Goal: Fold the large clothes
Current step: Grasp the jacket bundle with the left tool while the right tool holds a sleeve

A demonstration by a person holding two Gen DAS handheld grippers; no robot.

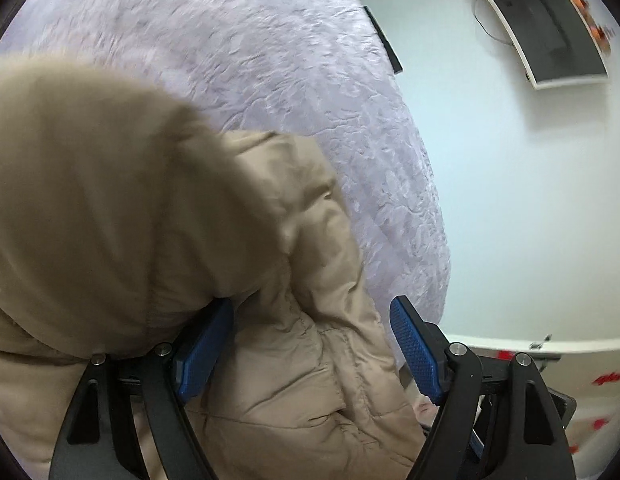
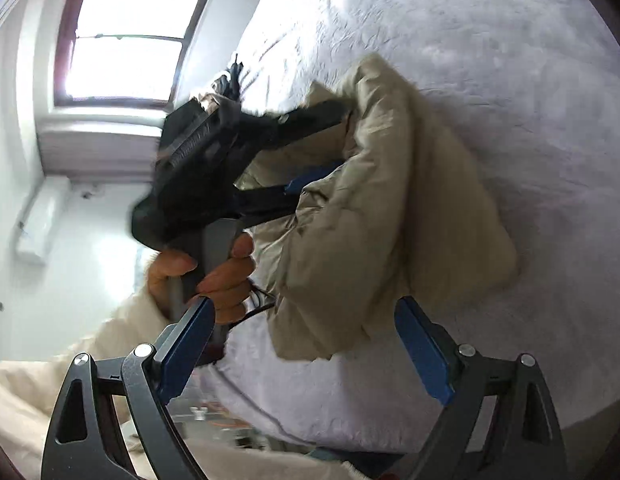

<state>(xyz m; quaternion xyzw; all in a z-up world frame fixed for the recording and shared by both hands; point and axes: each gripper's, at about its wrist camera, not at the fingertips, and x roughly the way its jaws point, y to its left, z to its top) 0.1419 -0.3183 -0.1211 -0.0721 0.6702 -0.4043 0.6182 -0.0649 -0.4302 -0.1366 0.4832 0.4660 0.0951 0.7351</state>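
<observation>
A beige padded jacket (image 1: pixel 109 208) lies bunched on a bed with a pale lilac textured cover (image 1: pixel 293 80). My left gripper (image 1: pixel 310 344) is open, its blue pads wide apart, with a fold of the jacket draped over the left finger (image 1: pixel 201 356) and jacket cloth between the pads. In the right wrist view the jacket (image 2: pixel 394 216) lies folded over, and the left gripper (image 2: pixel 318 148) reaches into it from the left. My right gripper (image 2: pixel 305 344) is open and empty, just short of the jacket's near edge.
The bed cover (image 2: pixel 490 40) fills the upper right of the right wrist view. A window (image 2: pixel 125 36) and a white wall lie to the left. A wall-mounted screen (image 1: pixel 550 28) hangs on the white wall right of the bed. The person's hand (image 2: pixel 213 276) holds the left gripper's handle.
</observation>
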